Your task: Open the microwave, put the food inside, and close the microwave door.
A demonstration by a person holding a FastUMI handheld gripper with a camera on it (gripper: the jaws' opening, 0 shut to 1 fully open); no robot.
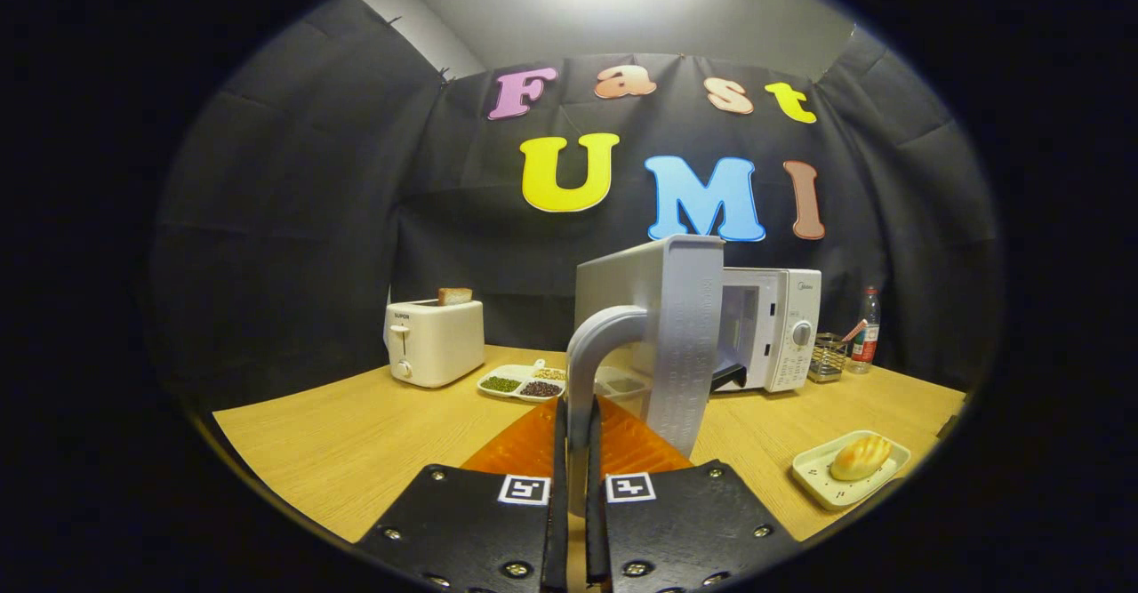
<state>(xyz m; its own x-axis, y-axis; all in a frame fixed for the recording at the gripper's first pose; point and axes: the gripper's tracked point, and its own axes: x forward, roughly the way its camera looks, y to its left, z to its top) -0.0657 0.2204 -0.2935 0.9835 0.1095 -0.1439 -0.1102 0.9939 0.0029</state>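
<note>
The white microwave [782,335] stands at the back of the wooden table [356,442]. Its door [676,335] is swung out toward me and shows almost edge-on, so the cavity behind it is partly open to view. The door's curved grey handle [613,326] runs down between my fingers, and my gripper [578,424] is shut on it. The food, a golden bread roll [858,455], lies on a small white tray [813,477] on the table, right of my fingers and in front of the microwave.
A white toaster [436,340] with a slice of toast [454,295] sticking out stands back left. A divided dish of beans [523,381] lies between toaster and door. A wire holder [829,357] and a bottle [865,331] stand right of the microwave.
</note>
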